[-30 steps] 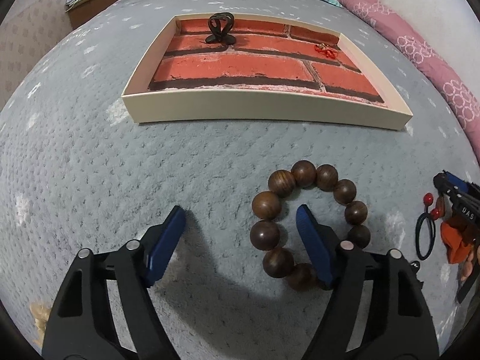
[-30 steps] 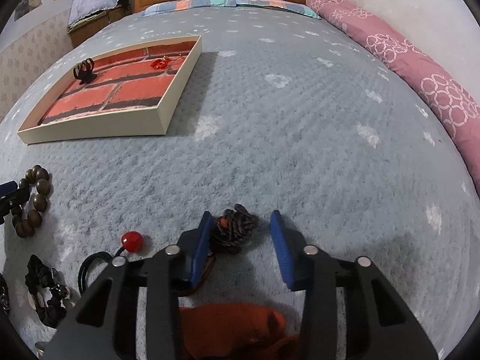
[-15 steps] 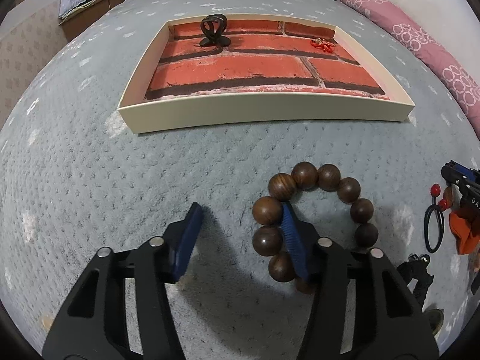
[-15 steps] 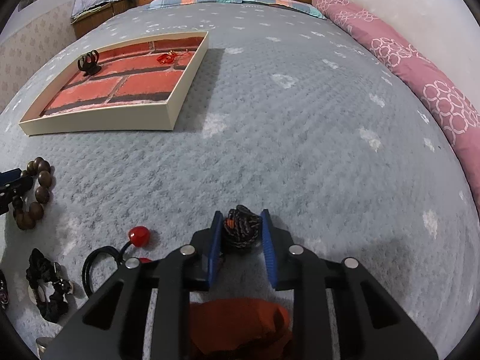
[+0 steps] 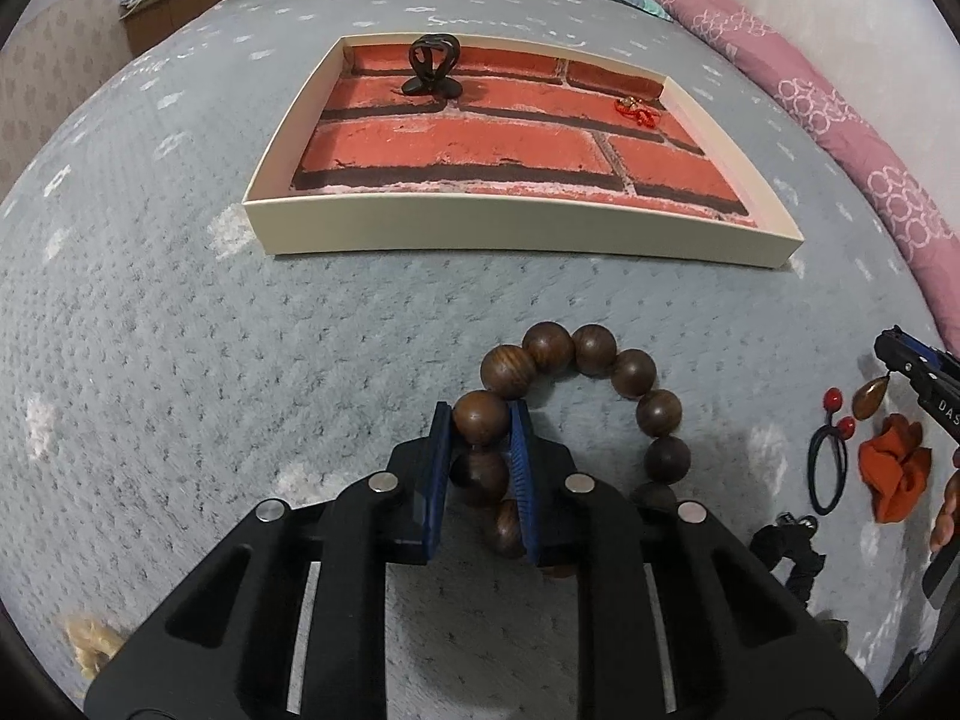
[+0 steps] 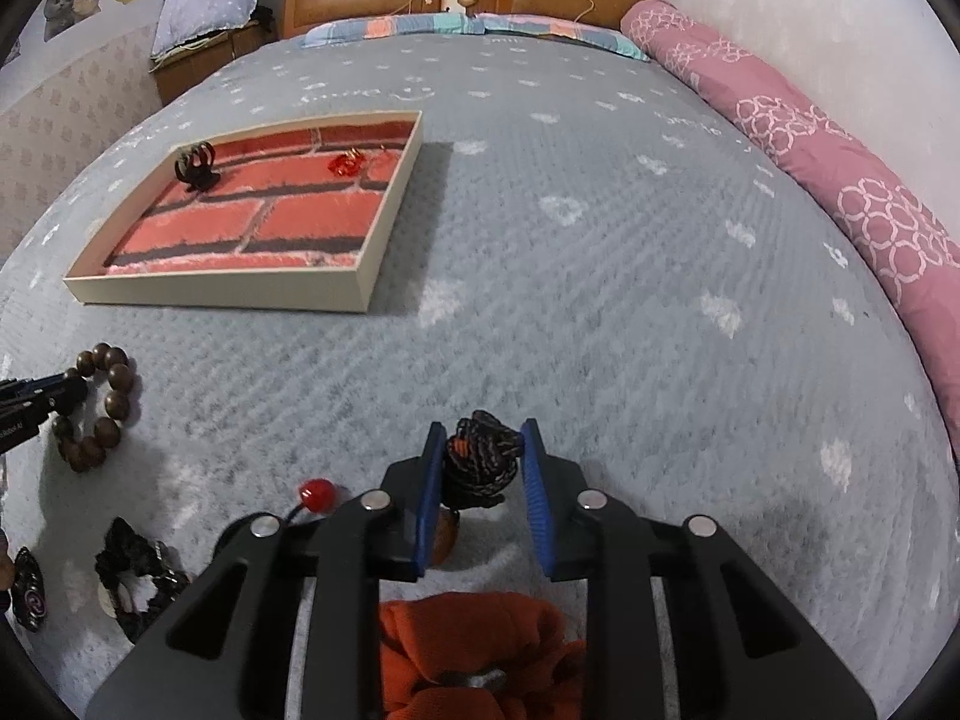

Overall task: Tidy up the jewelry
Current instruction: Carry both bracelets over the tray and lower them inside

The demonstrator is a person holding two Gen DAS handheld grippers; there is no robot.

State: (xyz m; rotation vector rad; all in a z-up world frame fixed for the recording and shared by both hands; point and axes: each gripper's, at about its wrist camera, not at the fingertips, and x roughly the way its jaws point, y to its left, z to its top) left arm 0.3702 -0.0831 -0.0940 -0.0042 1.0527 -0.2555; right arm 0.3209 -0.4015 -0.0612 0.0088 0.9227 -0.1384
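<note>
- Blue-padded, my left gripper (image 5: 480, 420) has just been closing and now clamps one bead of the brown wooden-bead bracelet (image 5: 591, 354); the rest of the loop lies on the grey quilted bedspread (image 5: 180, 360).
- My right gripper (image 6: 480, 456) has just been closing too and pinches a dark braided cord ornament (image 6: 483, 459), which looks lifted just clear of the bed.
- Beside the grippers, several pieces wait on the bedspread: an orange fabric scrunchie (image 6: 480, 648), a black elastic hair tie with red beads (image 5: 828, 468) and a black ruffled scrunchie (image 6: 138, 576).
- Farther out, the cream shallow tray with a red brick-print lining (image 5: 510, 228) holds only a black claw hair clip (image 5: 433, 67) and a small red trinket (image 5: 637, 111).
- I judge the job under halfway: two pieces stowed, two gripped, at least three loose.
</note>
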